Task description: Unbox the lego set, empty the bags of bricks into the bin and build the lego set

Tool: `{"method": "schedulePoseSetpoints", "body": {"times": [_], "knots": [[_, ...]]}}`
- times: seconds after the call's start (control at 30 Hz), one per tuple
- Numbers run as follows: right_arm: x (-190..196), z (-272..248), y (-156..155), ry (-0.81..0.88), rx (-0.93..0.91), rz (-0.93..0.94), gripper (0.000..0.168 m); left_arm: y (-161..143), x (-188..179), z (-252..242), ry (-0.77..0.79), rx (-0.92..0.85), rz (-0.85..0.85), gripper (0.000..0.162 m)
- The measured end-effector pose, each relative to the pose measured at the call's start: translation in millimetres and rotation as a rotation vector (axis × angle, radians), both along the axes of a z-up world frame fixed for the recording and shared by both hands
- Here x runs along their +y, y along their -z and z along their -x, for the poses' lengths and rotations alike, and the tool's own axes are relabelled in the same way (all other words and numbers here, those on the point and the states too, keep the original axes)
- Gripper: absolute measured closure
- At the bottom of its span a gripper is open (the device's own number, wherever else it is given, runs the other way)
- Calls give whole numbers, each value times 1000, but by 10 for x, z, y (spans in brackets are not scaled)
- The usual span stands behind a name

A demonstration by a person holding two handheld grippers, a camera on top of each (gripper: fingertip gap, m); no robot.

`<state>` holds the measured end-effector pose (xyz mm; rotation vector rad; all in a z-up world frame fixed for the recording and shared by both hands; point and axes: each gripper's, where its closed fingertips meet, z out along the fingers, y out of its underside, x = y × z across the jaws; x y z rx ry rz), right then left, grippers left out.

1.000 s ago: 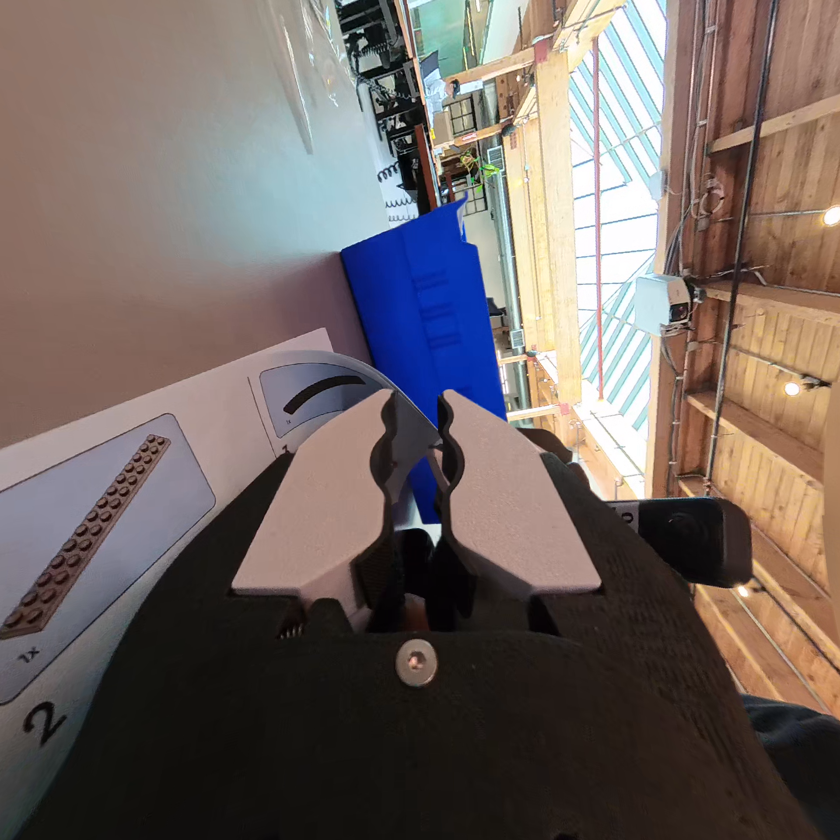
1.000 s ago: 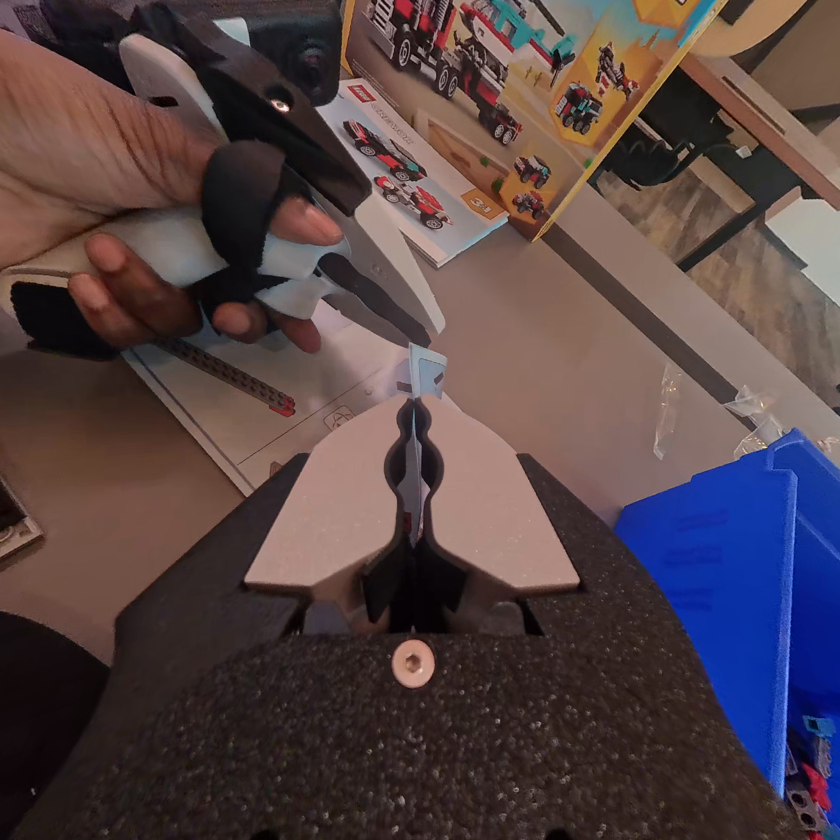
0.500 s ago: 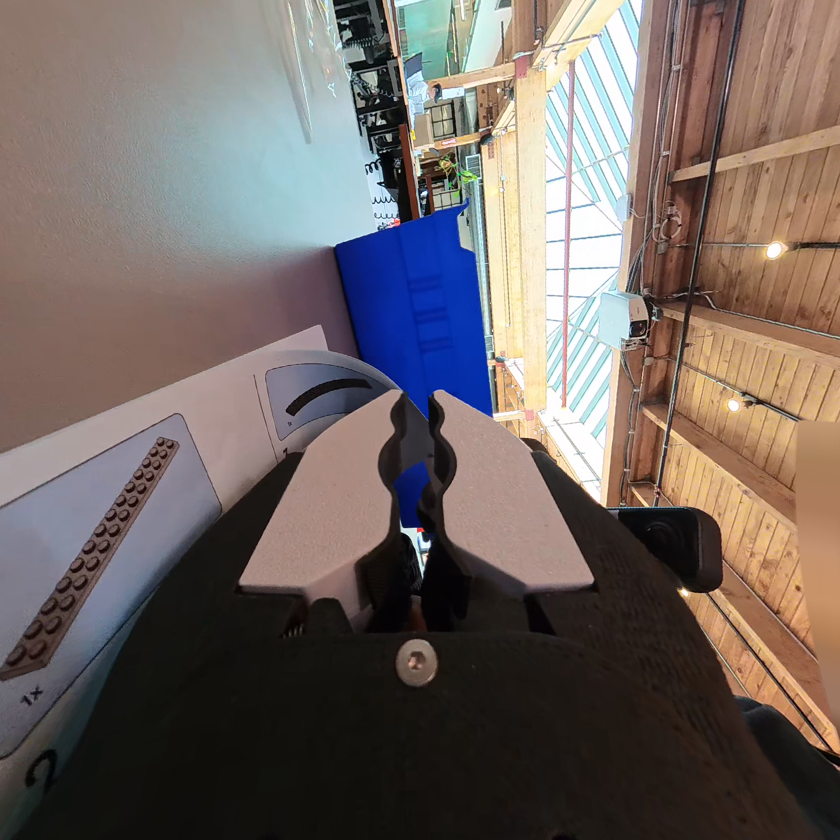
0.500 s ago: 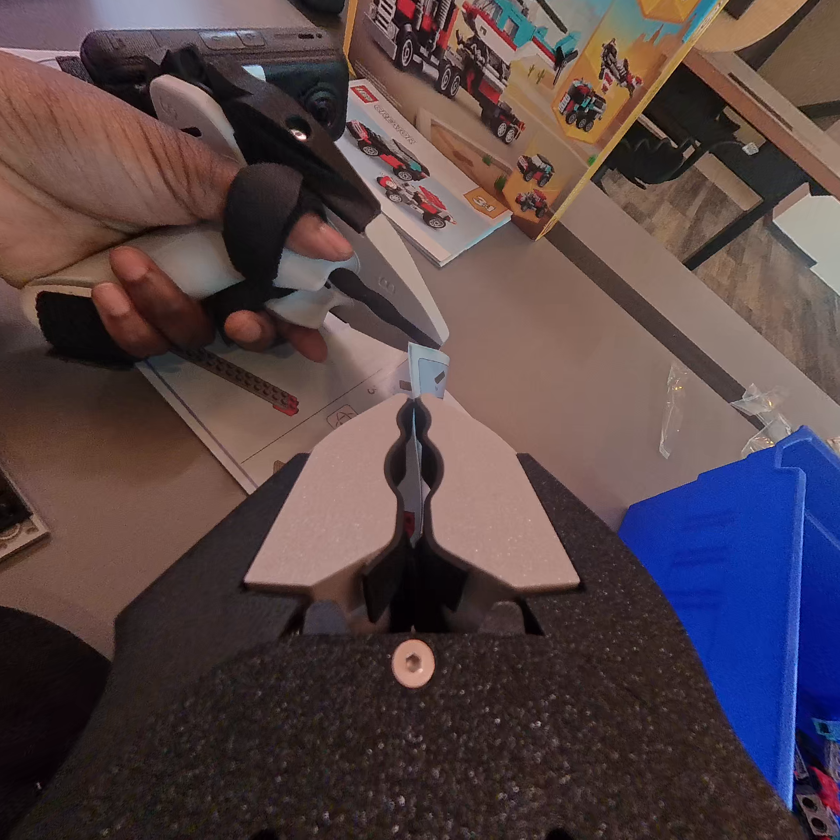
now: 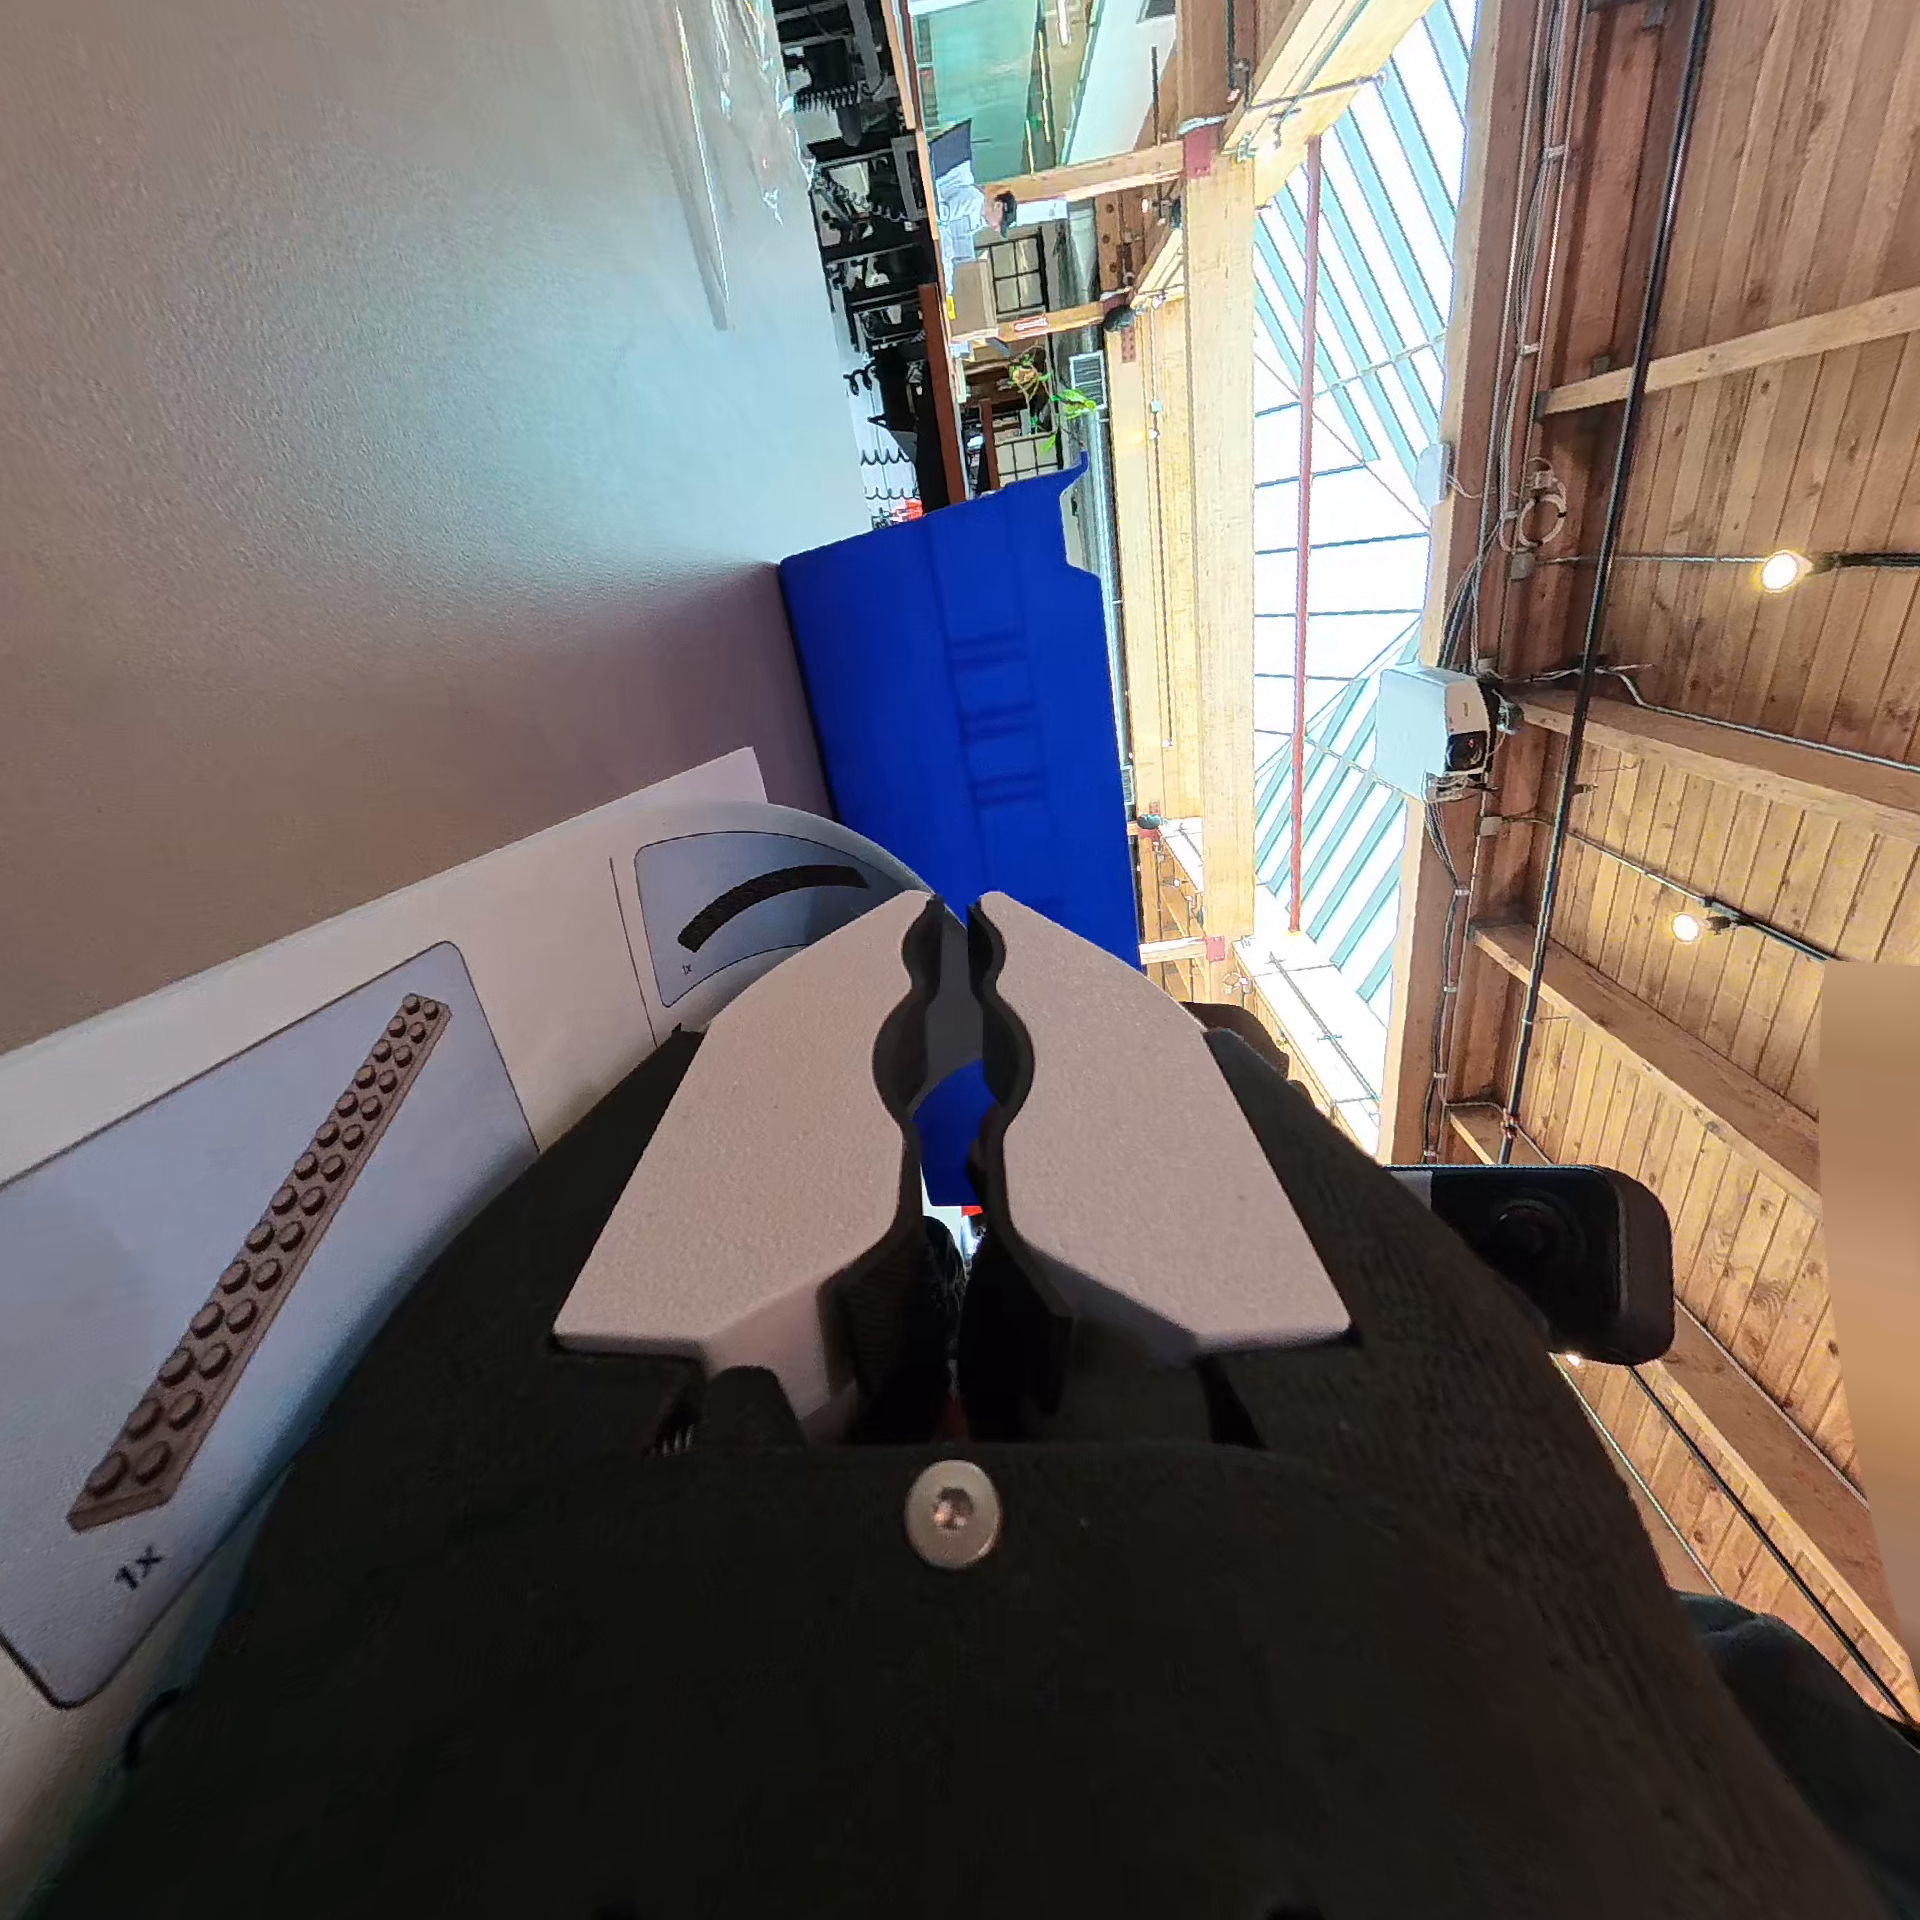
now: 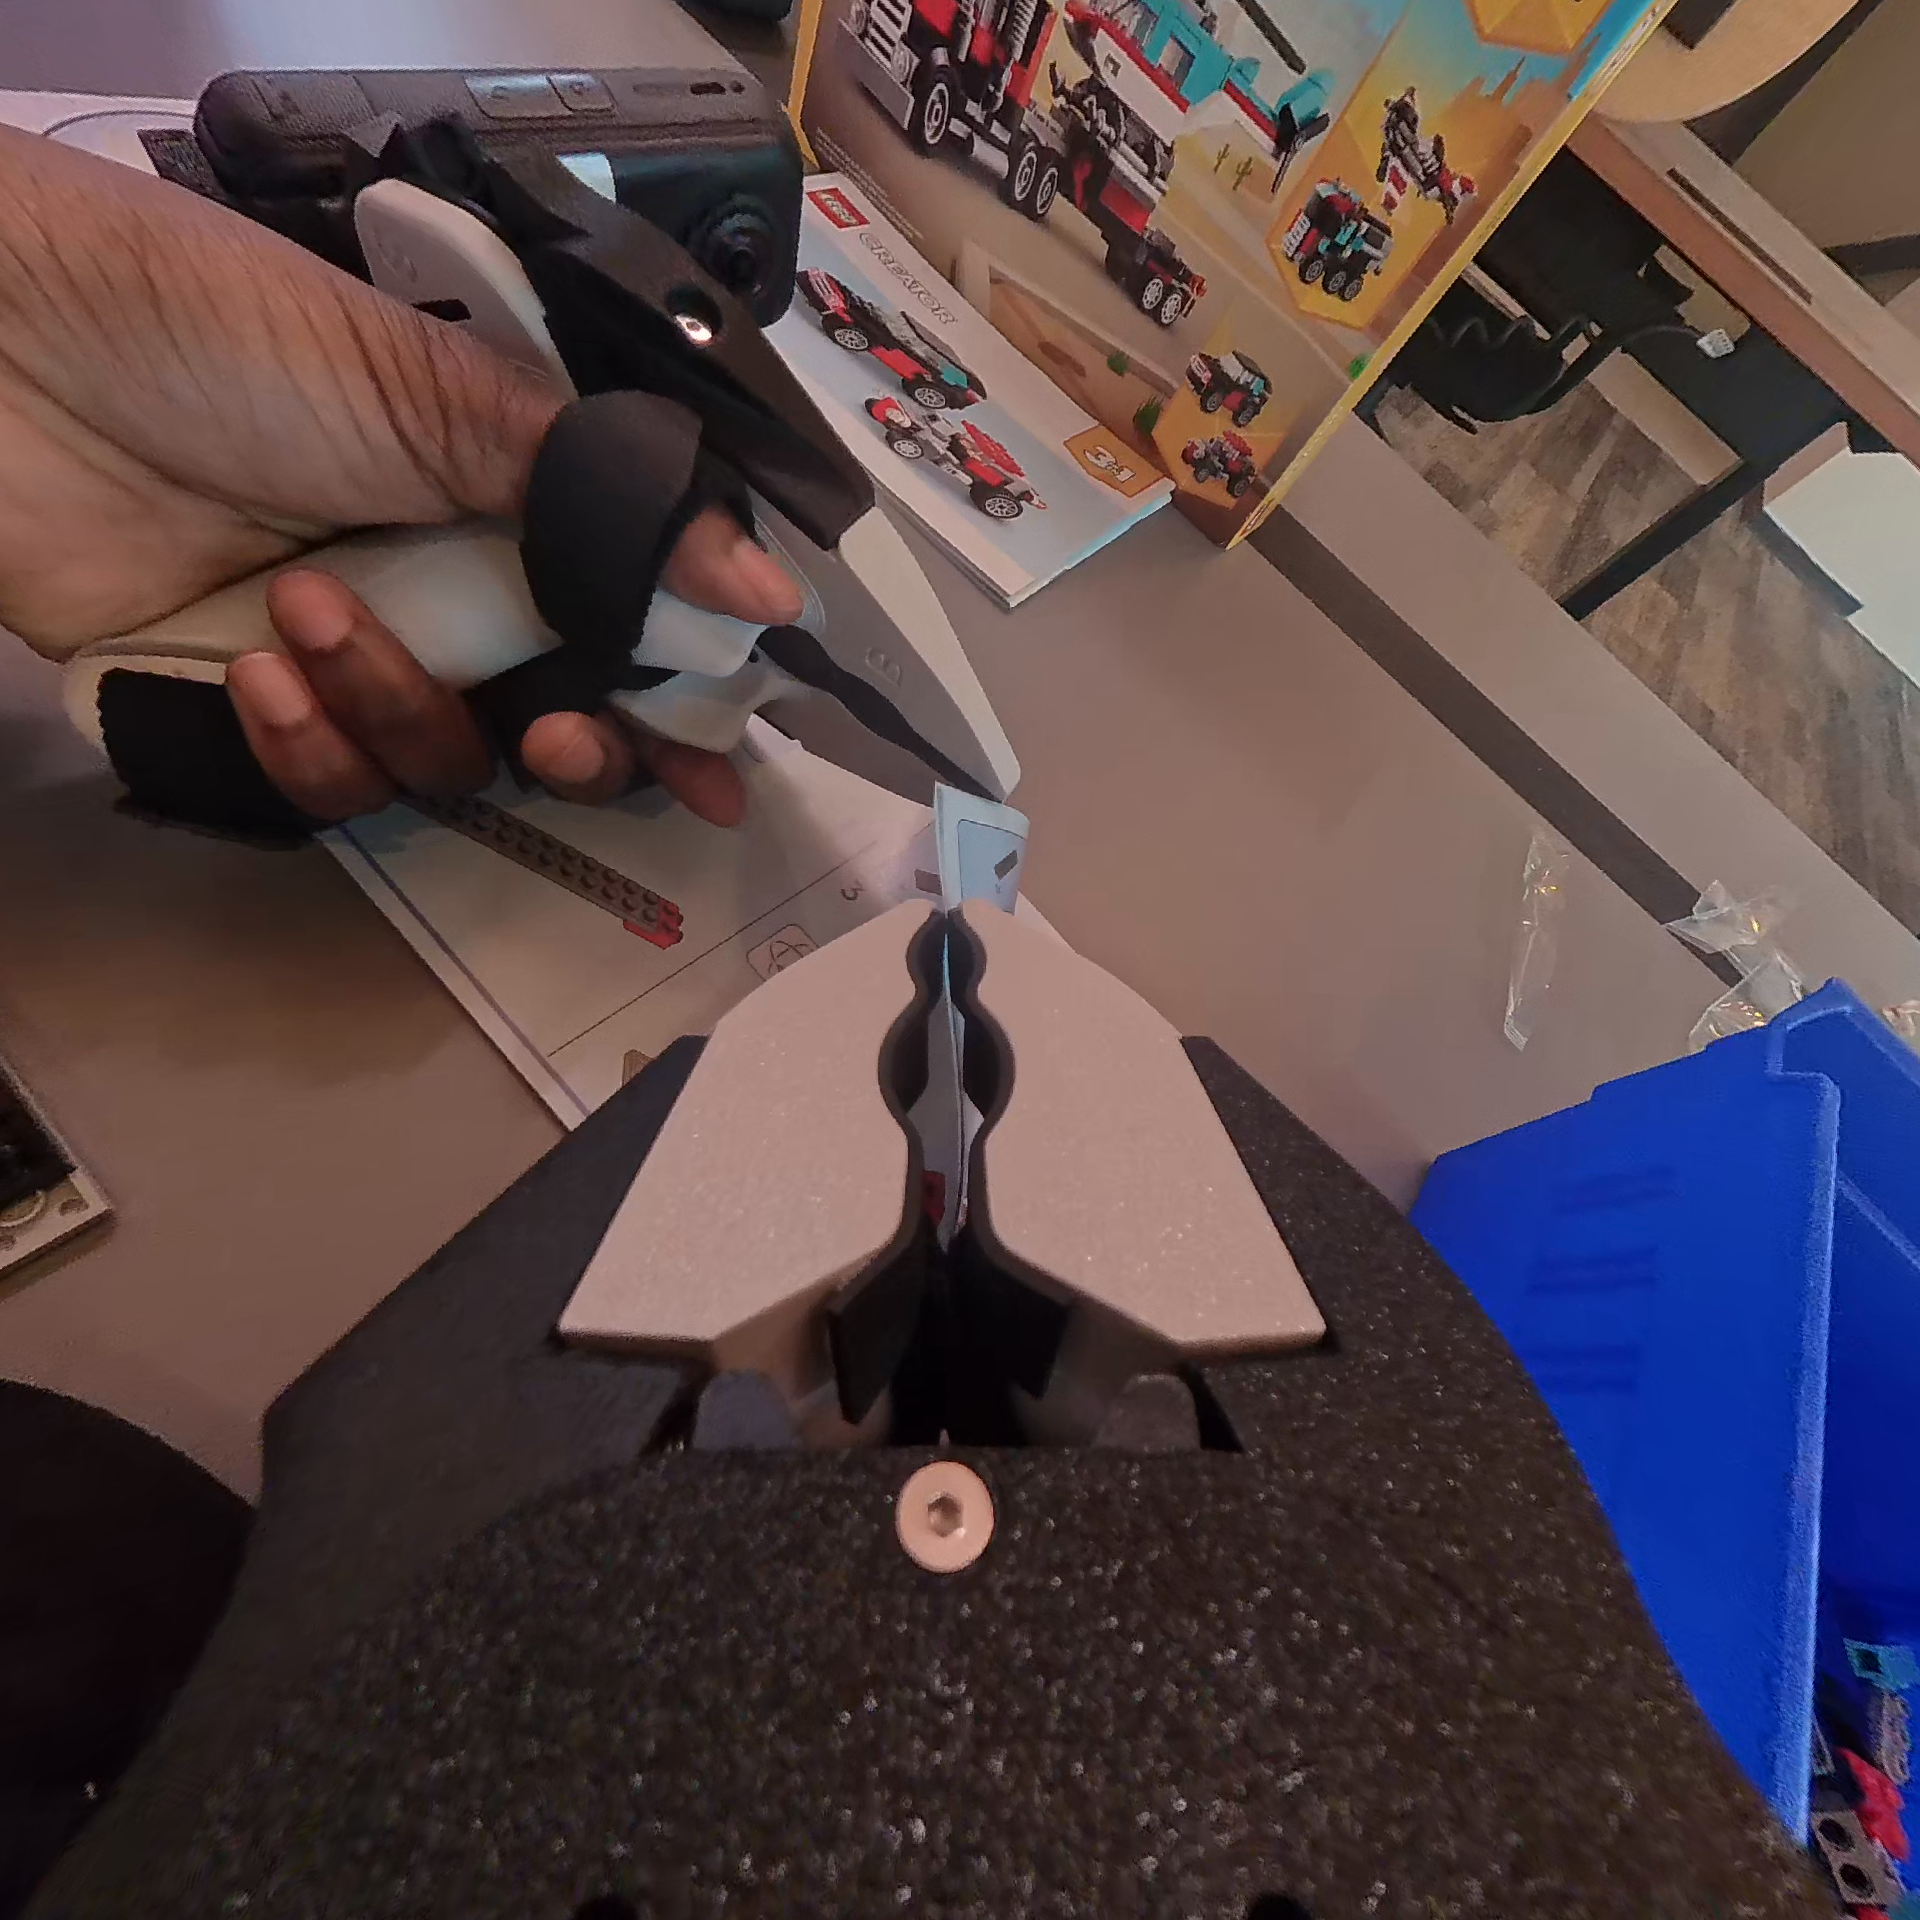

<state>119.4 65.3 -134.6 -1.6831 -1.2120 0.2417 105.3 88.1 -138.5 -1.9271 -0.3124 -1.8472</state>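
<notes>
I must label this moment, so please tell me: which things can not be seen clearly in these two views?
- Bin contents: right wrist view, cut by the edge; only a few bricks show.
- Page in the right gripper: mostly hidden between its jaws.
- Left gripper in its own view: whether it grips the page, unclear.

Blue bin (image 6: 1683,1351) (bricks inside) cut off right.
</notes>
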Motion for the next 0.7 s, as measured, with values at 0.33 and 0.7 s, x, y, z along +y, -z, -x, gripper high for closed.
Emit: {"method": "schedulePoseSetpoints", "body": {"times": [0.33,0.7], "knots": [[-2,-5,-1,3,4,3,168,1,-3,5,-2,5,-10,162],[6,-22,-1,10,11,6,168,6,-11,3,2,15,-18,162]]}}
